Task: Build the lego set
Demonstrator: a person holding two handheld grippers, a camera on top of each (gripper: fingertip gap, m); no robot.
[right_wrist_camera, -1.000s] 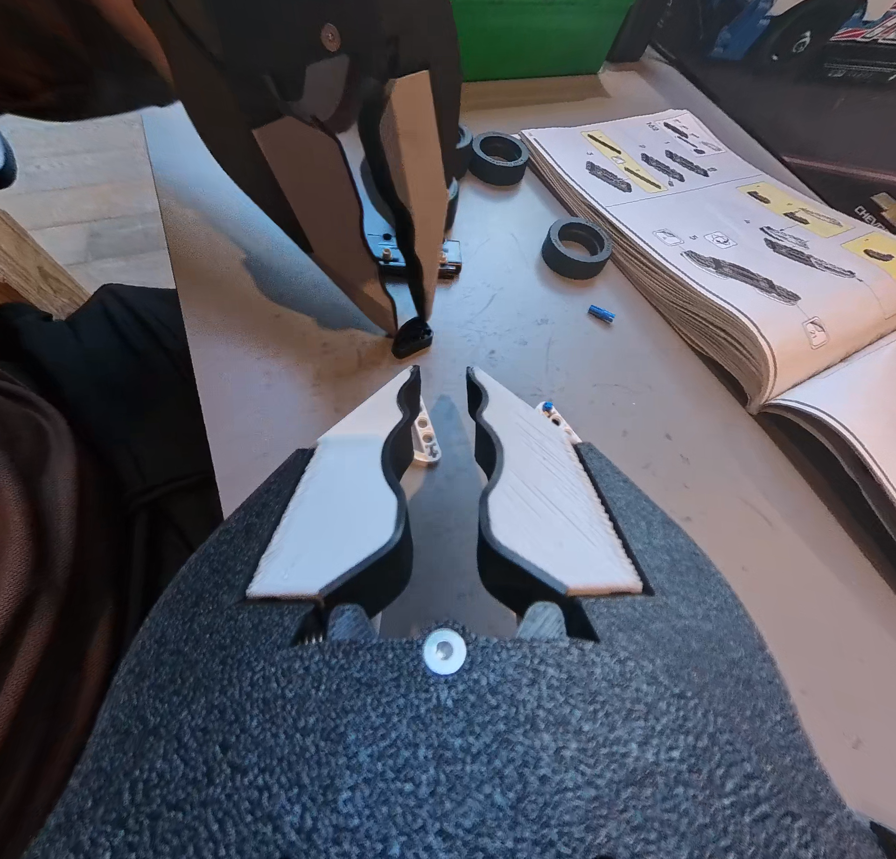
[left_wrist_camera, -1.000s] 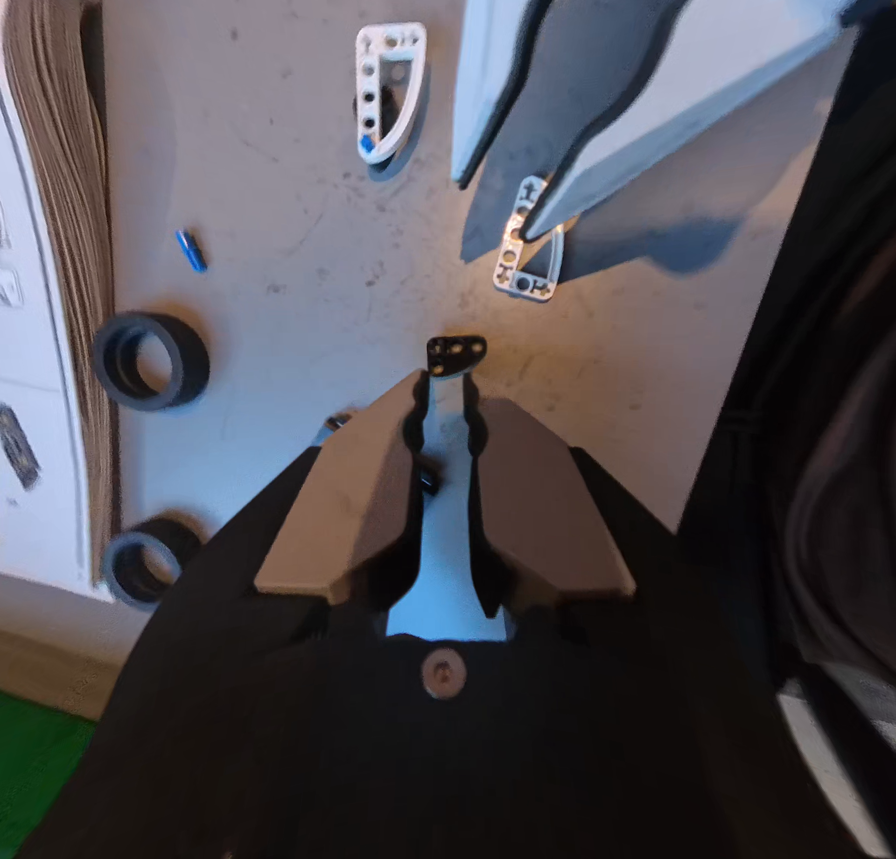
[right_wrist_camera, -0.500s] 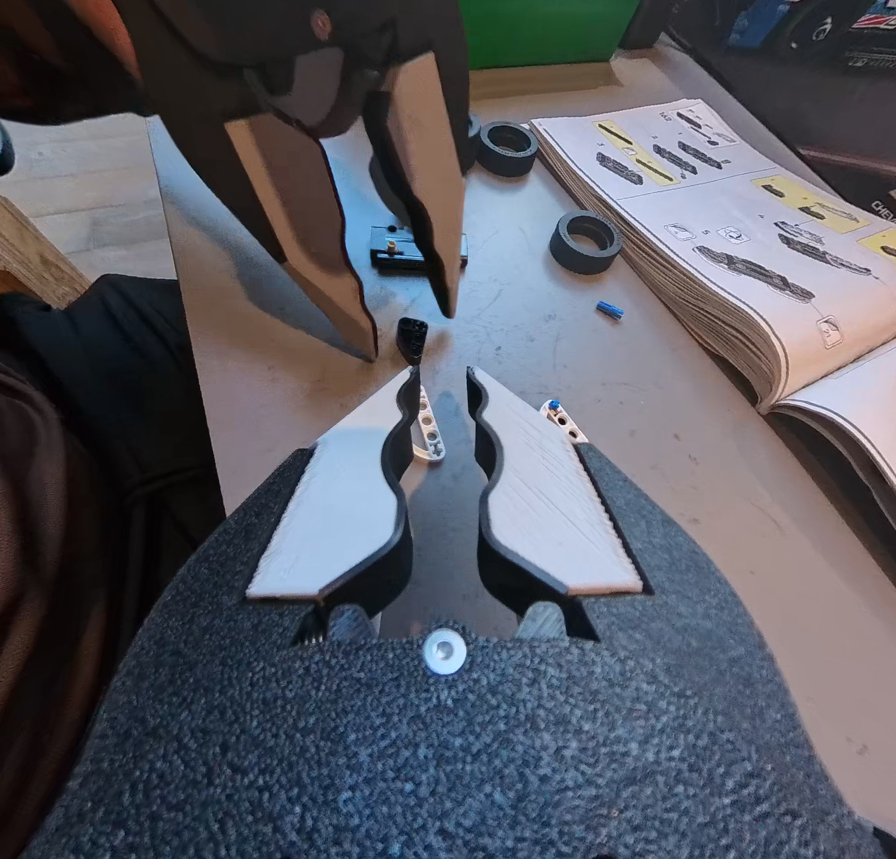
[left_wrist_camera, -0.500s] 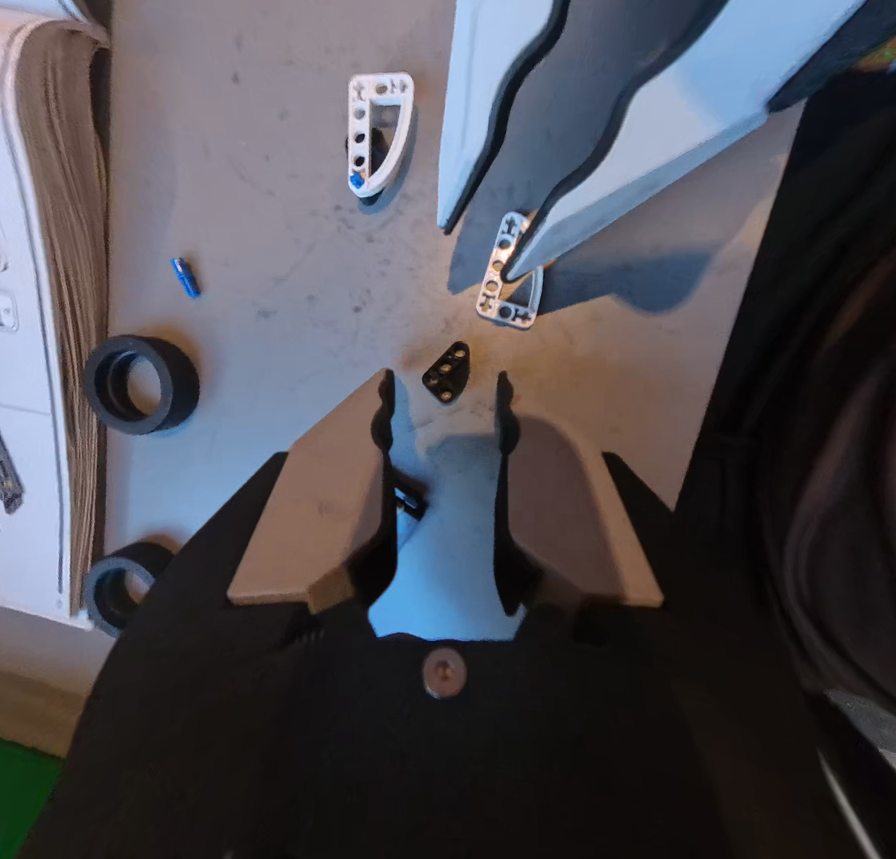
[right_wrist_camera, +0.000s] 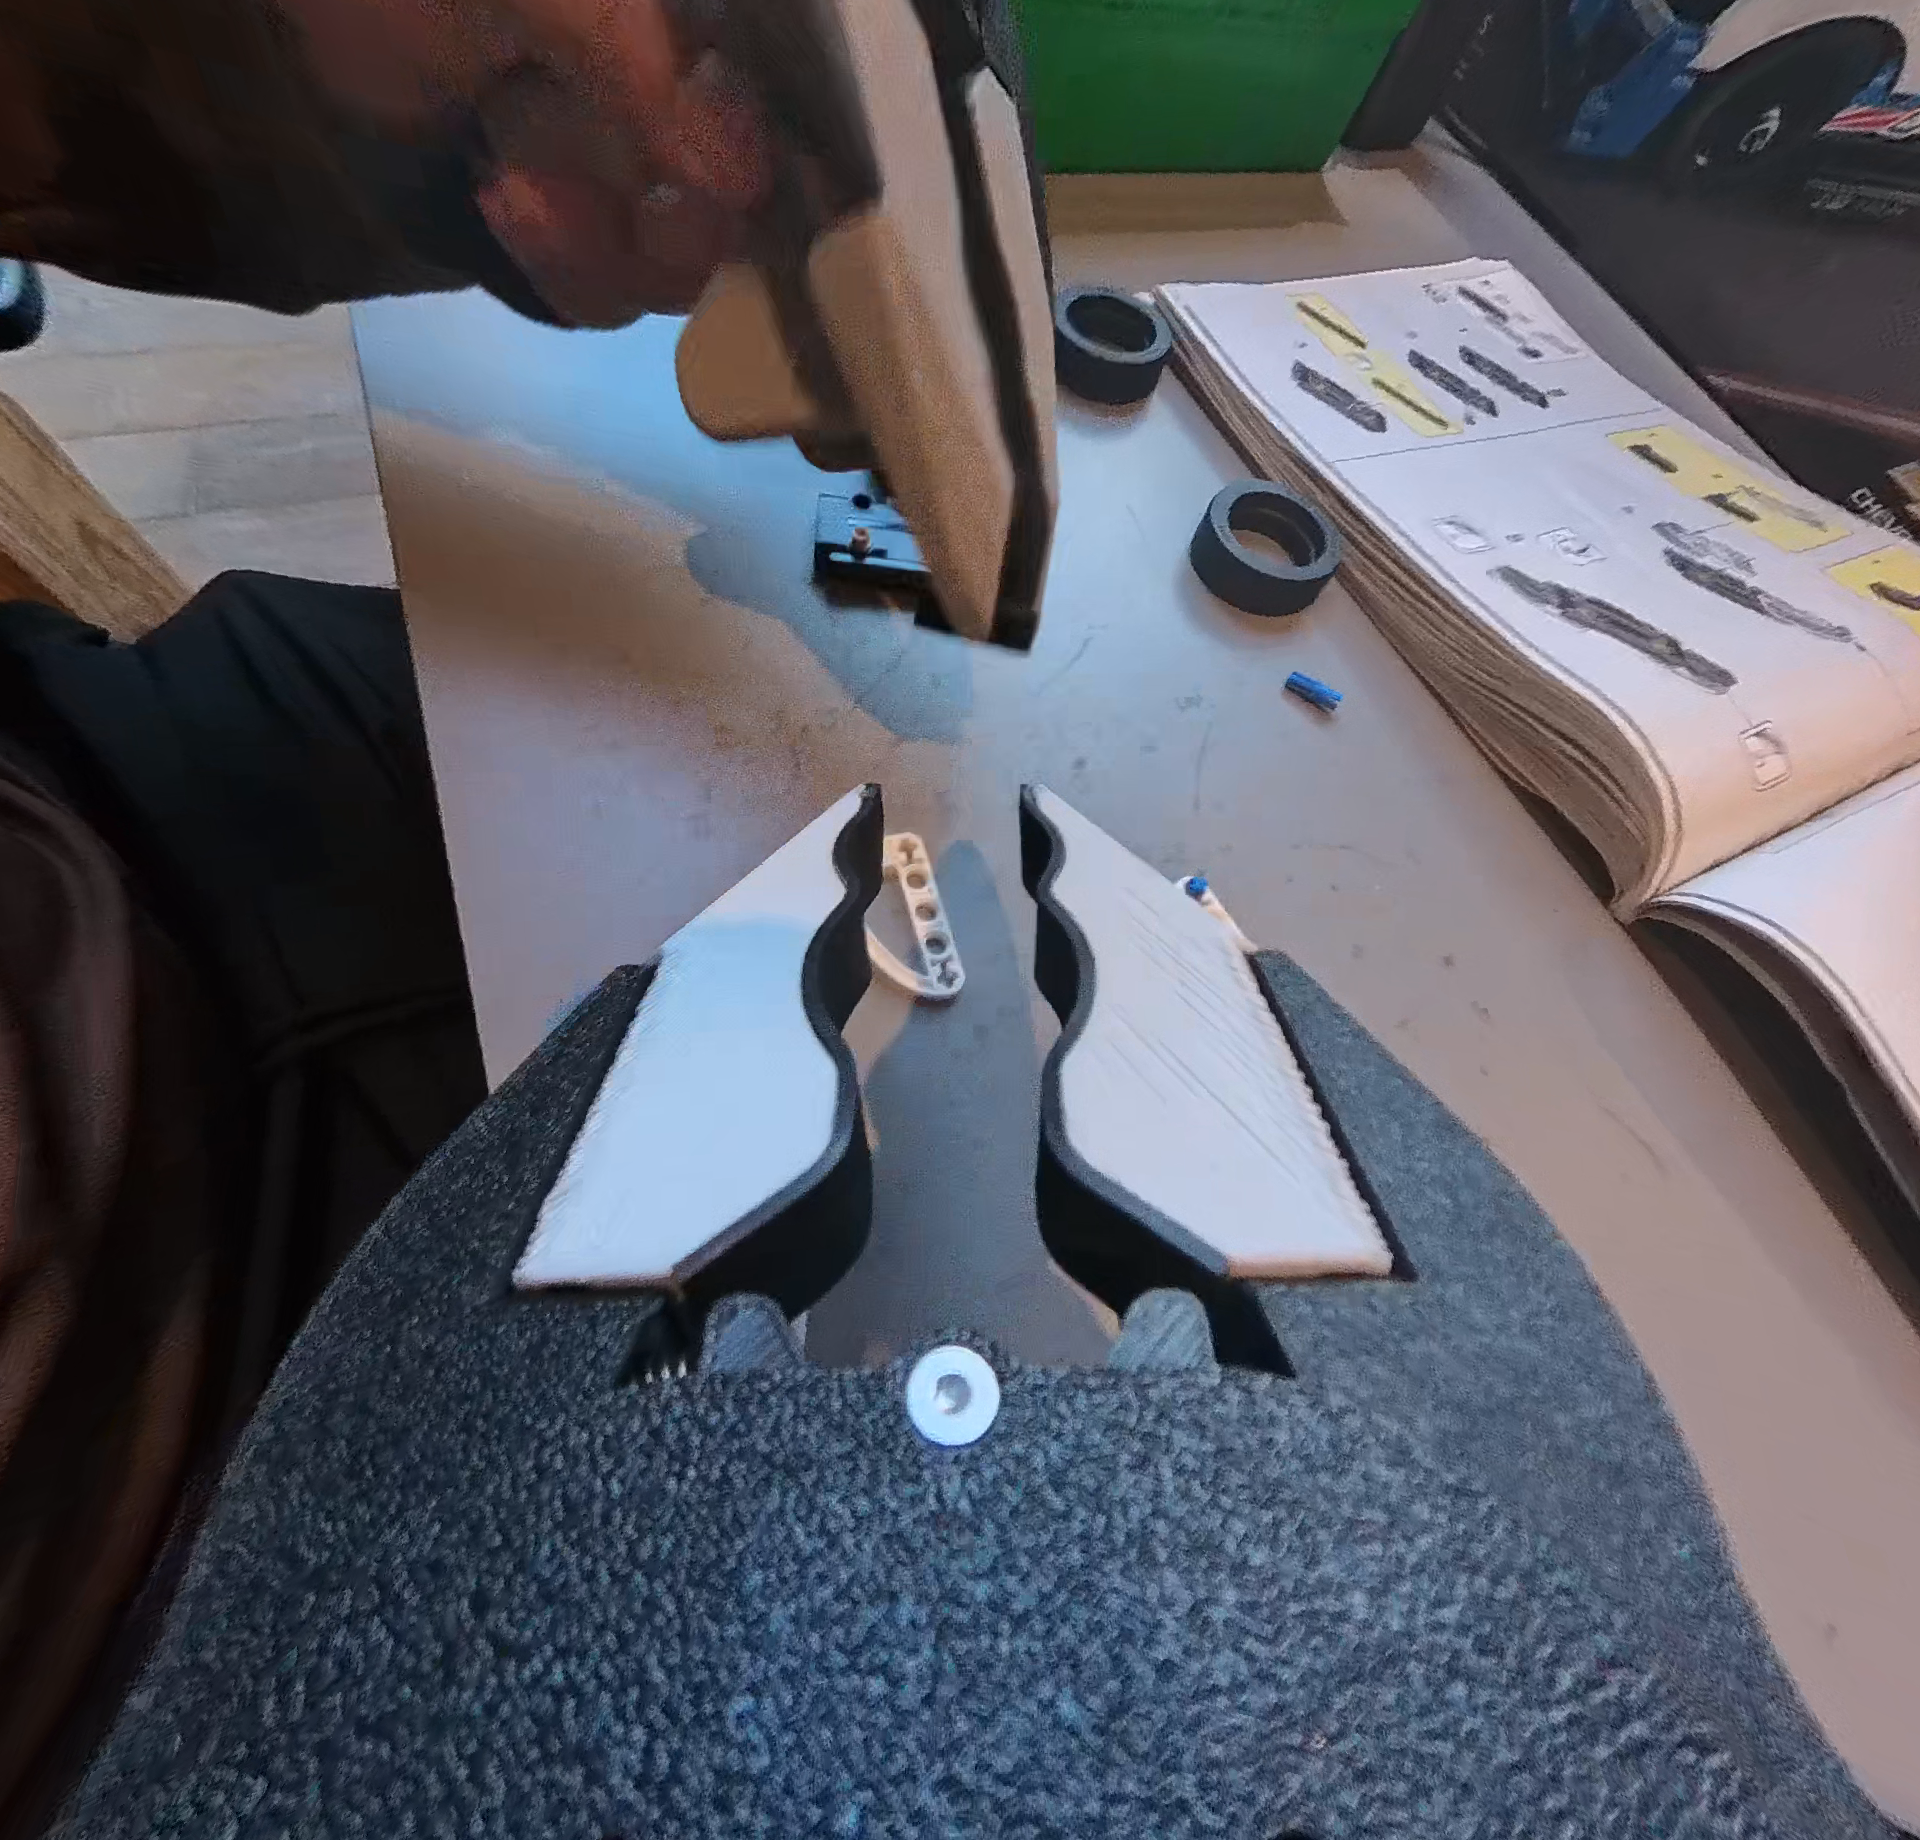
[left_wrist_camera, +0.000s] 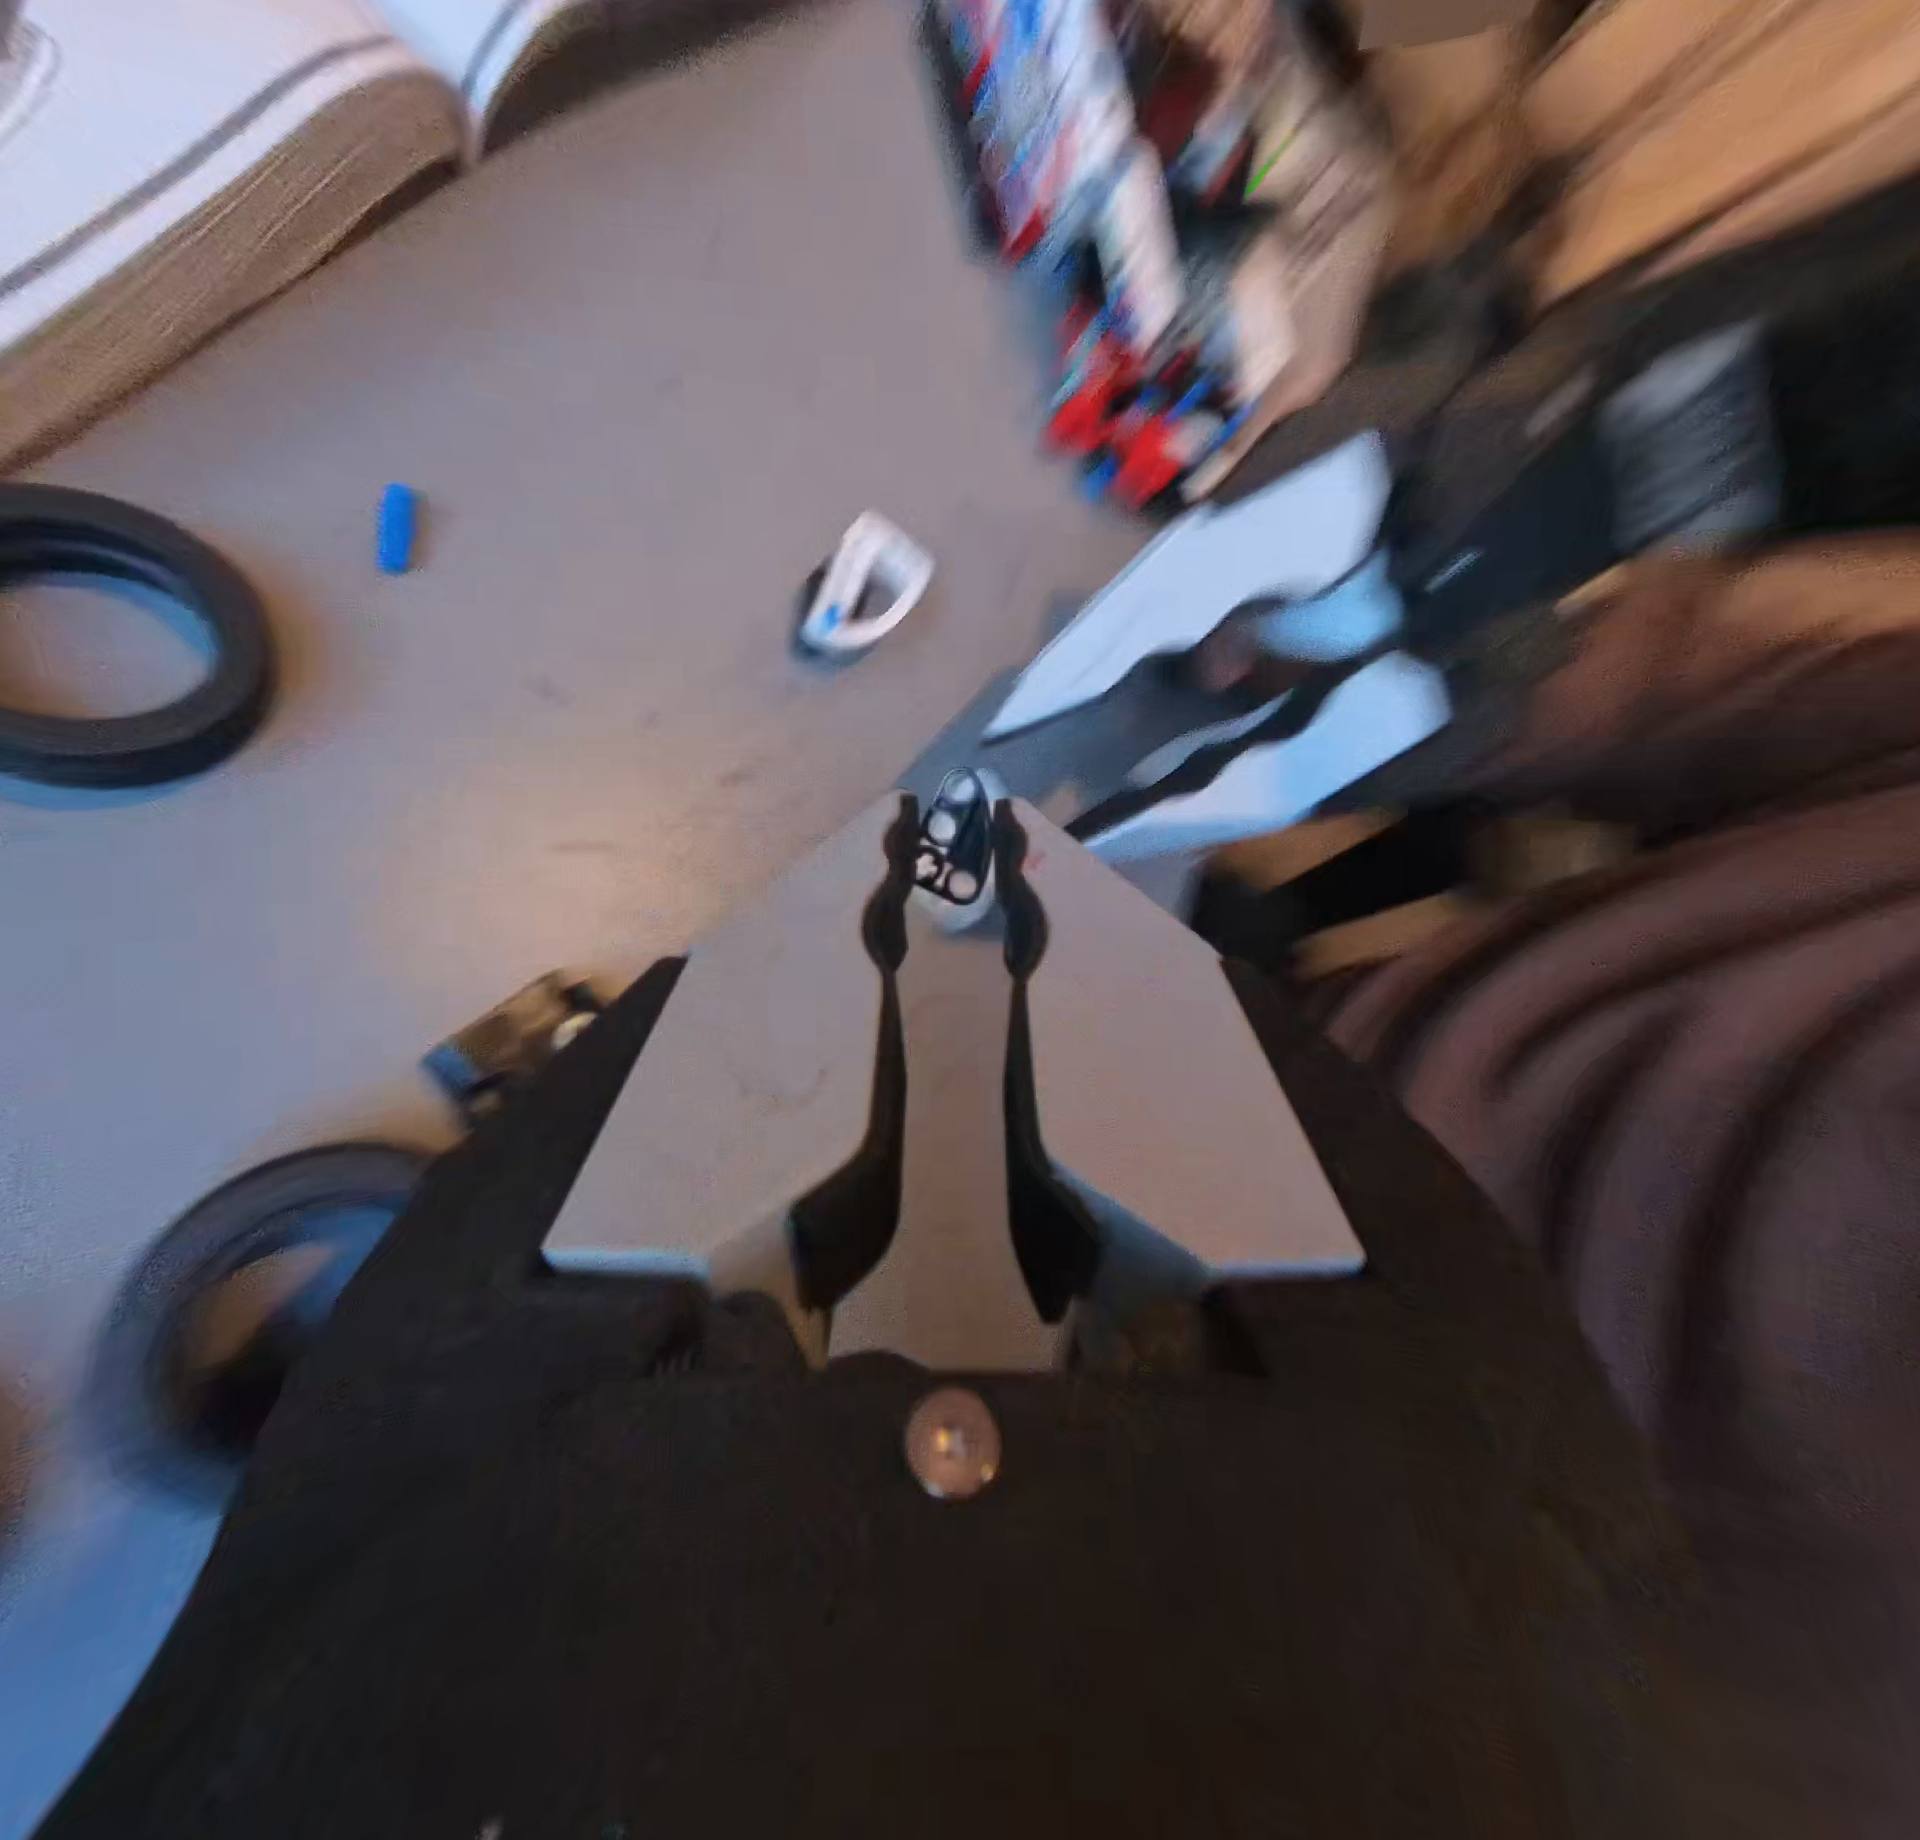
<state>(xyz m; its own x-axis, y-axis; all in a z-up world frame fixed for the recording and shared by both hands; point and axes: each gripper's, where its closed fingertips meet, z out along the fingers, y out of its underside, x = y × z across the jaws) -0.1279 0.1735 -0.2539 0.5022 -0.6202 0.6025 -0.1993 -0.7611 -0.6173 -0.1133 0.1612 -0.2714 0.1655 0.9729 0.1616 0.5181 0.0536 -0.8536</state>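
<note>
The left wrist view is smeared by motion, so the far clutter of red, blue and white shapes cannot be made out. The left claw (left_wrist_camera: pixel 951 834) is closed narrowly on a small black holed piece (left_wrist_camera: pixel 954 840) pinched between its tips and lifted clear of the tabletop (left_wrist_camera: pixel 582 356). In the right wrist view the same claw (right_wrist_camera: pixel 987 632) hangs tilted above the tabletop, and its fingers hide the black piece almost entirely. They also cover part of a black flat assembly (right_wrist_camera: pixel 868 554) behind them.

The right claw (right_wrist_camera: pixel 951 803) stands apart, holding nothing. A white curved beam (right_wrist_camera: pixel 925 923) lies on the tabletop between its fingers, partly hidden by the left one. A second white piece with a blue pin (right_wrist_camera: pixel 1205 897) peeks out past the right finger.

Farther right lie a loose blue pin (right_wrist_camera: pixel 1311 692), two black tyres (right_wrist_camera: pixel 1262 549) and an open instruction booklet (right_wrist_camera: pixel 1621 585), cut off at the frame edge.
</note>
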